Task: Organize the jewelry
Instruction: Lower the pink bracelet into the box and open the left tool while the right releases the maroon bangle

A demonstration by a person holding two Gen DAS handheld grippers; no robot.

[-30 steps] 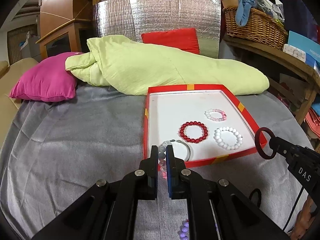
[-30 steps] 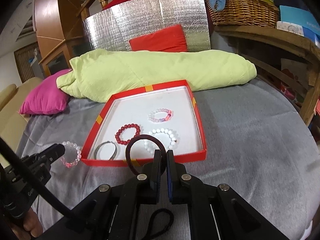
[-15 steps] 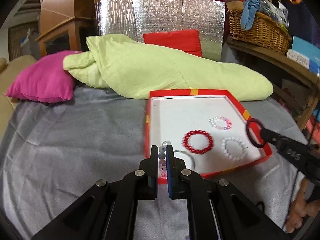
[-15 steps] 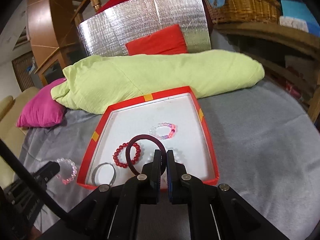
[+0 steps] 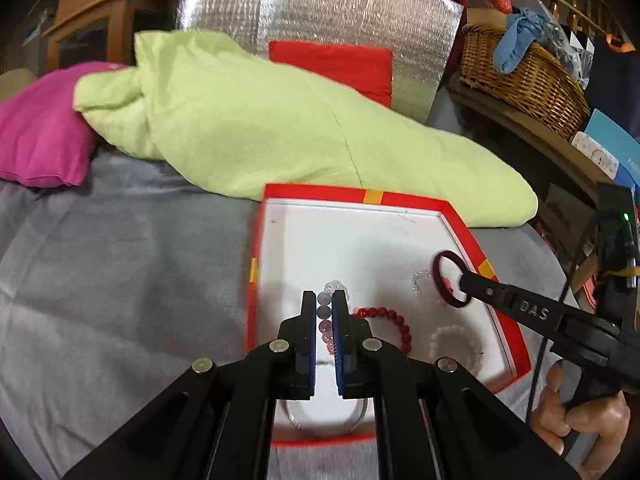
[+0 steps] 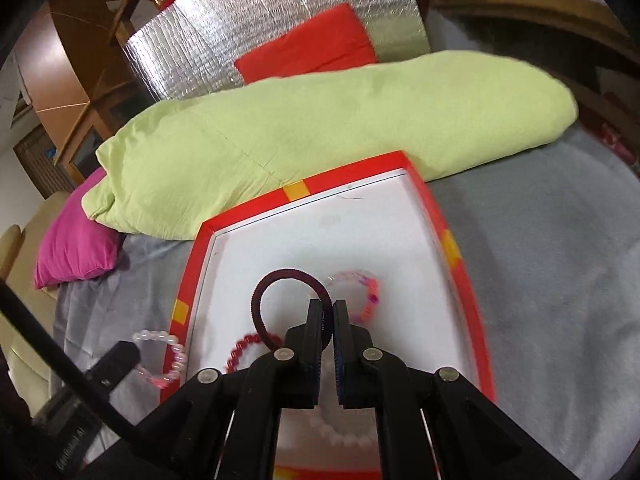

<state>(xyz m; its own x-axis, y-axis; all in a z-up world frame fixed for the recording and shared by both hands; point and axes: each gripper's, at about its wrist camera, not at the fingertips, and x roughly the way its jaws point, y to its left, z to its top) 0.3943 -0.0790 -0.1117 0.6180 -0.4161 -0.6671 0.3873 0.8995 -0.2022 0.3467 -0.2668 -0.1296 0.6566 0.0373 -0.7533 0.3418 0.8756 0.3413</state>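
Observation:
A red-rimmed box lid (image 5: 352,194) (image 6: 344,172) with a white floor lies on the grey bedspread. In it lie a red bead bracelet (image 5: 394,320) (image 6: 240,350), a white bead bracelet (image 5: 448,340), a pink-and-clear bracelet (image 6: 370,296) and a clear bangle (image 5: 324,424). My left gripper (image 5: 324,300) is shut on a clear-and-pink bead bracelet (image 5: 325,312) (image 6: 162,356), held over the lid's near left part. My right gripper (image 6: 328,308) (image 5: 464,284) is shut on a dark maroon hair tie (image 6: 280,292) (image 5: 448,278), held above the lid's floor.
A folded light-green quilt (image 5: 280,128) lies just behind the lid. A magenta pillow (image 5: 36,132) is at the far left and a red cushion (image 5: 336,64) leans on a silver foil panel. A wicker basket (image 5: 524,76) stands on a wooden shelf at the right.
Both grippers have moved forward over the lid. The right one has carried the hair tie from the lid's near edge to above its middle; the left has carried the bead bracelet in over the left rim.

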